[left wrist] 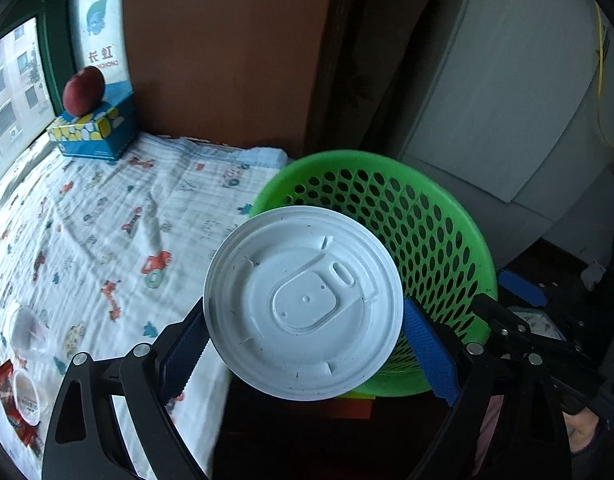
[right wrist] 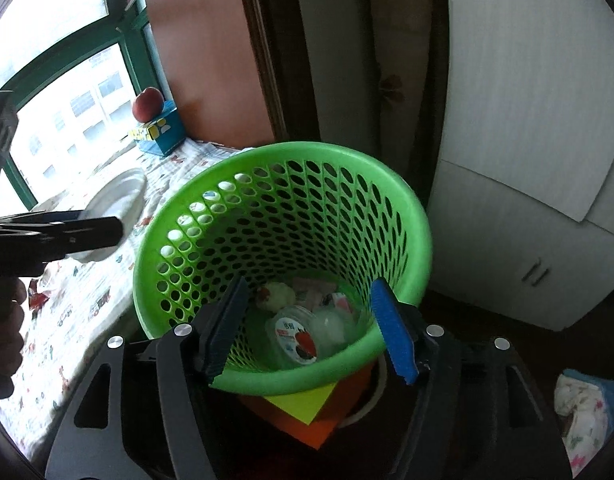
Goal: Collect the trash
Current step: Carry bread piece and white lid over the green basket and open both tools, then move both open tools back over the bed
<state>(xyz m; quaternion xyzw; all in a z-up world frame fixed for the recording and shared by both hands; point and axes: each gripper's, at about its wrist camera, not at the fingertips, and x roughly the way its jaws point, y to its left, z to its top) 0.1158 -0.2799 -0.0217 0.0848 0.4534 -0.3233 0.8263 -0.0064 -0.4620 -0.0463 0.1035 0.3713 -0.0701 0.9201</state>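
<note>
Daylight comes in through the window (right wrist: 63, 80) at the upper left of both views; in the right wrist view its panes are blown out to near white. The bed cover (left wrist: 87, 240) nearest it is bright and washed out. The floor below the green basket (right wrist: 387, 208) is dark. Both pictures bulge, with black rounded corners. The white lid (right wrist: 115, 200) is smeared by blur in the right wrist view.

One green basket (right wrist: 283, 216), centre of the right wrist view, with one printed cup (right wrist: 297, 338) in its bottom. One white lid (left wrist: 303, 304) mid-frame in the left view. Upper left: one red apple (left wrist: 83, 90), one tissue box (left wrist: 93, 136). Lower left: two clear cups (left wrist: 27, 330).
</note>
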